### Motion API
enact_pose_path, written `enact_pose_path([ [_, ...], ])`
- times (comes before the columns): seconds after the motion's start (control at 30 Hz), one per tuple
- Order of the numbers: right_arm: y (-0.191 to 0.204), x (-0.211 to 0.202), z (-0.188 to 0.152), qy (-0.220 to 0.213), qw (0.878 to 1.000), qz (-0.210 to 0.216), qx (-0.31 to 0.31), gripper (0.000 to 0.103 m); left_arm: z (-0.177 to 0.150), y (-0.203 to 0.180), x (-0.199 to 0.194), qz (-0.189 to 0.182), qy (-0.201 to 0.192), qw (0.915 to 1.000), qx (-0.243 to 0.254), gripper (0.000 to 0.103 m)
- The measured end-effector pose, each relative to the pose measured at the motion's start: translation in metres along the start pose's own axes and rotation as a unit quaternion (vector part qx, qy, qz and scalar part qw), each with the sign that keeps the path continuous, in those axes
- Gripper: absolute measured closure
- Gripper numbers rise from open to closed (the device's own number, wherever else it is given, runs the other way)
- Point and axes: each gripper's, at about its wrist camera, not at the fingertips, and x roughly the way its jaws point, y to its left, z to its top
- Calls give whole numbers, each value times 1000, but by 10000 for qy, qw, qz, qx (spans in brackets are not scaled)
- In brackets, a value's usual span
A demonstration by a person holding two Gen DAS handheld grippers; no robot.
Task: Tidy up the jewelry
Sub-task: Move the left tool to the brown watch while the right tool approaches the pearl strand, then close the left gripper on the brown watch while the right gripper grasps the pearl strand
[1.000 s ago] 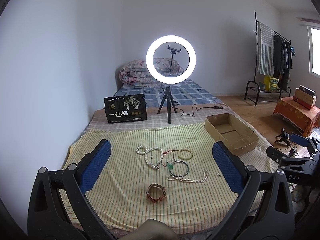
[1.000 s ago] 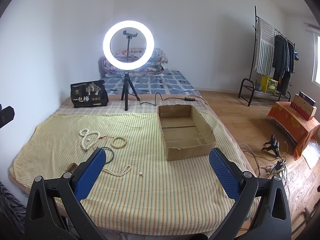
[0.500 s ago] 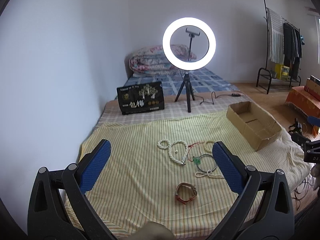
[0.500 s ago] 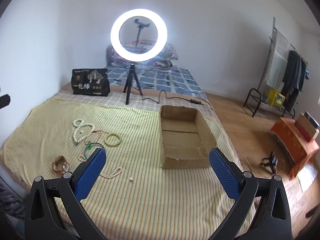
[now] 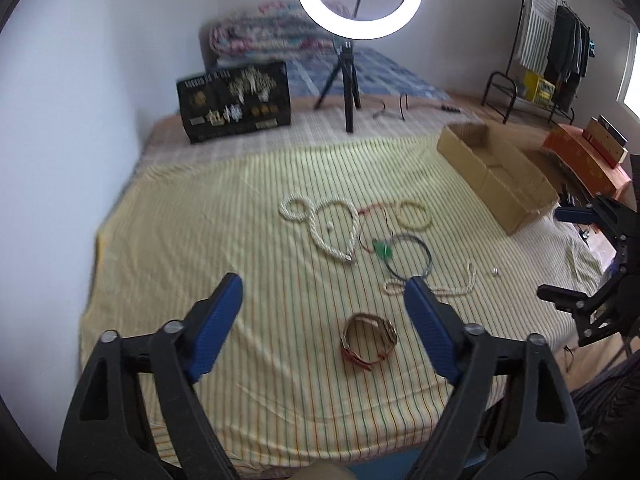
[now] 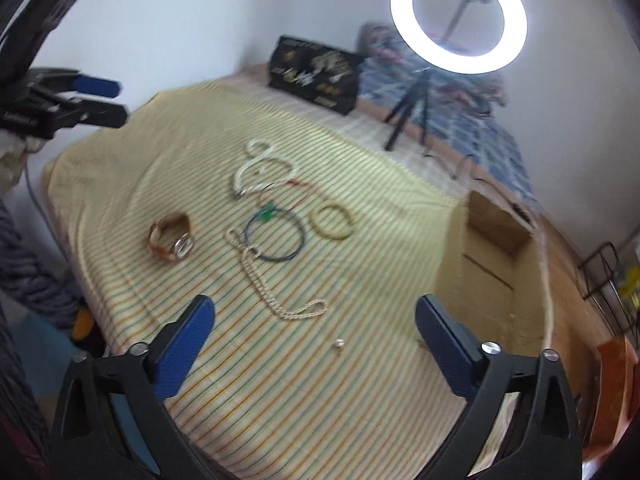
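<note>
Striped bedsheet (image 5: 200,240) at frame center holds all the jewelry (image 5: 360,236); the cardboard box (image 6: 500,264) at right looks empty. Left gripper (image 5: 324,312) and right gripper (image 6: 312,332) gape, holding nothing; sorting seems unstarted.

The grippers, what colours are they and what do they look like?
Both the left gripper and the right gripper have black plastic frames shaped like open triangles, joined with small silver screws. Their fingers carry bright blue pads with a fine dotted texture. No sleeves show.
</note>
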Motion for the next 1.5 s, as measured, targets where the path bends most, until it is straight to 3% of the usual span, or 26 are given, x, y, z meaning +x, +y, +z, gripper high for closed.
enact_pose_path([
  [0.2, 7, 46, 2, 683, 9948, 705, -287, 37, -18, 11, 49, -475, 1007, 9927, -461, 52],
  [0.37, 6, 78, 6, 1064, 9883, 1047, -317, 63, -29, 3, 66, -615, 1386, 9876, -400, 53],
  [0.67, 22, 111, 15, 1441, 9798, 1219, -659, 68, -35, 15, 99, -857, 1952, 9725, -936, 64],
  [0.9, 19, 123, 17, 1563, 9777, 1241, -661, 69, -43, 14, 119, -850, 2244, 9655, -1014, 65],
  [1.2, 17, 139, 21, 1662, 9751, 1298, -685, 72, -46, 8, 135, -739, 2352, 9649, -903, 74],
  [1.3, 25, 147, 23, 1685, 9745, 1217, -843, 77, -46, 8, 137, -707, 2354, 9651, -898, 78],
  [1.43, 31, 149, 26, 1713, 9730, 1276, -872, 95, -46, 7, 138, -669, 2321, 9665, -874, 84],
  [1.5, 32, 149, 27, 1707, 9732, 1280, -857, 97, -44, 5, 140, -660, 2304, 9669, -875, 91],
])
